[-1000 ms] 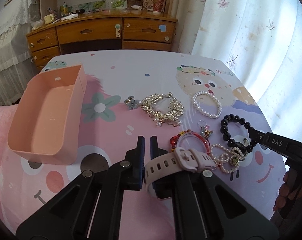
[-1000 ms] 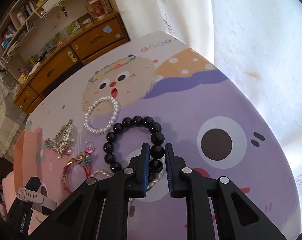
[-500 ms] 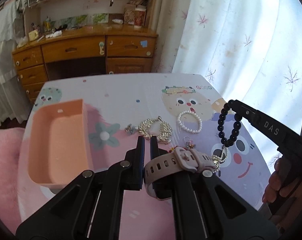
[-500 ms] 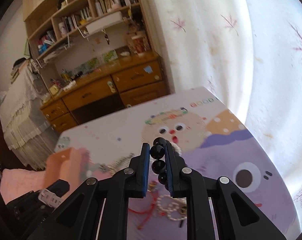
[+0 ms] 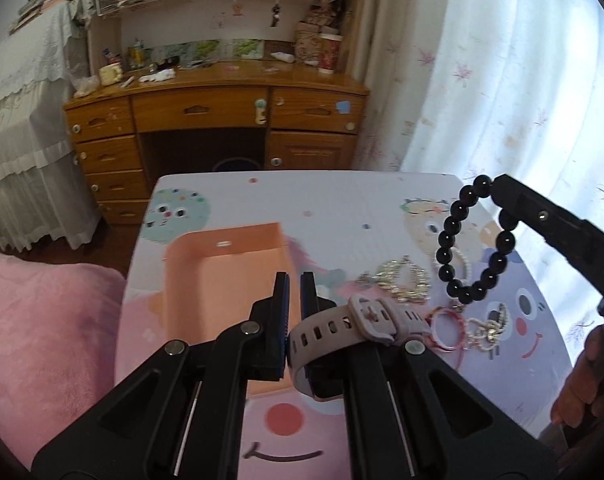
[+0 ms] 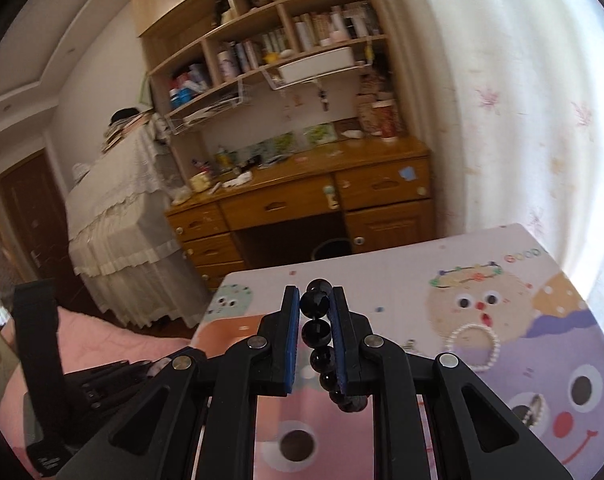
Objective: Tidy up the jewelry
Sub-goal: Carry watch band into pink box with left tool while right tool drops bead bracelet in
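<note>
My left gripper [image 5: 294, 286] is shut on the strap of a pale pink watch [image 5: 358, 322] and holds it above the near end of the peach tray [image 5: 185, 256]. My right gripper [image 6: 316, 300] is shut on a black bead bracelet [image 6: 320, 330], lifted well above the table; the bracelet hangs as a loop in the left wrist view [image 5: 454, 240]. On the cartoon mat [image 5: 342, 208] lie a gold leaf bracelet [image 5: 402, 278], a white pearl bracelet [image 6: 472, 348], a red bangle [image 5: 446, 328] and a pearl charm piece [image 5: 488, 330].
A wooden desk with drawers [image 5: 205, 120] and shelves stands beyond the table's far edge. A white curtain [image 5: 522, 80] hangs to the right. A pink blanket [image 5: 41, 328] lies left of the table. The left gripper's body [image 6: 37, 360] shows at lower left in the right wrist view.
My right gripper has lifted the black bead bracelet off the table and carried it up and leftward. My left gripper has risen with the watch and moved toward the peach tray.
</note>
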### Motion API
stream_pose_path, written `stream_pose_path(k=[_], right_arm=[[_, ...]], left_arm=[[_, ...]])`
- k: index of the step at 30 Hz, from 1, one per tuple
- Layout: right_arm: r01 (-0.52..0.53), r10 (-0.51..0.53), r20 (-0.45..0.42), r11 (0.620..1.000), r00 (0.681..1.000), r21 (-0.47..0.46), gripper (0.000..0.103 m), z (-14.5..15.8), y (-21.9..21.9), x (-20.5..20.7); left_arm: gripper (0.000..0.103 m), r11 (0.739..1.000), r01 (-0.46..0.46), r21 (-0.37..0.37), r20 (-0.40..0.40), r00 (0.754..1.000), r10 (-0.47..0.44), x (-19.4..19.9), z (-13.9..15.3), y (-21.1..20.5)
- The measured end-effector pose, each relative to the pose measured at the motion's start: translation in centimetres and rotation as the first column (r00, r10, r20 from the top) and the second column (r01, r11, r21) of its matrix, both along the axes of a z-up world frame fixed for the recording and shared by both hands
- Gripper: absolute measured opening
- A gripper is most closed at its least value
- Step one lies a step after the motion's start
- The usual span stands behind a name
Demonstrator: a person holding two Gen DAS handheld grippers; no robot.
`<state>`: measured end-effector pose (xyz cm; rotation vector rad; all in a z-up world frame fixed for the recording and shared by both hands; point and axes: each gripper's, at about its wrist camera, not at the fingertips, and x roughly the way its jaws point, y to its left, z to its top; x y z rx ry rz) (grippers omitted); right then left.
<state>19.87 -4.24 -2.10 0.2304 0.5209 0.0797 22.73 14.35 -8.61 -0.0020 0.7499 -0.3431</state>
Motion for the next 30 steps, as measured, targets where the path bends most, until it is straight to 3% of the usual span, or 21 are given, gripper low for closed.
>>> stream_pose_path(k=[9, 17, 18, 19, 21, 23, 27, 30], right_arm=[[-0.174, 0.175, -0.024, 0.984, 0.984, 0.033, 0.014, -0.7, 10.8, 1.9], [-0.218, 0.228, -0.091, 0.97, 0.97, 0.106, 0.016, -3.9, 15.4, 3.6], [-0.212, 0.223, -0.091, 0.97, 0.971, 0.115, 0.023, -4.4, 15.4, 3.8], [-0.207, 0.219, -0.095, 0.97, 0.971, 0.124, 0.039, -4.8, 15.3, 4.1], [-0.193, 0.207, -0.093, 0.972, 0.974, 0.136, 0.048, -5.4, 15.3, 4.2], [-0.175, 0.19, -0.096, 0.974, 0.977, 0.145, 0.048, -6.0, 14.2, 4.7], [-0.131, 0.152, -0.111, 0.976, 0.982, 0.175, 0.048, -6.8, 11.9, 5.1], [-0.092, 0.121, -0.139, 0.976, 0.983, 0.199, 0.048, -7.5, 9.8, 5.3]], left_arm=[[0.003, 0.992, -0.119, 0.049, -0.057, 0.991, 0.121, 3.1, -3.7, 5.2], [0.005, 0.983, -0.174, 0.049, -0.11, 0.978, 0.179, 4.9, -6.0, 7.0], [0.011, 0.983, -0.176, 0.045, -0.127, 0.975, 0.18, 5.3, -6.3, 7.1], [0.016, 0.984, -0.173, 0.036, -0.145, 0.974, 0.177, 5.6, -6.6, 7.3], [0.044, 0.983, -0.18, 0.032, -0.168, 0.969, 0.183, 5.9, -7.1, 7.7], [0.054, 0.979, -0.201, 0.037, -0.16, 0.966, 0.205, 5.8, -7.2, 8.0], [0.059, 0.978, -0.204, 0.029, -0.161, 0.965, 0.206, 5.5, -7.3, 8.3], [0.063, 0.979, -0.189, 0.069, -0.186, 0.962, 0.199, 5.7, -7.7, 7.6]])
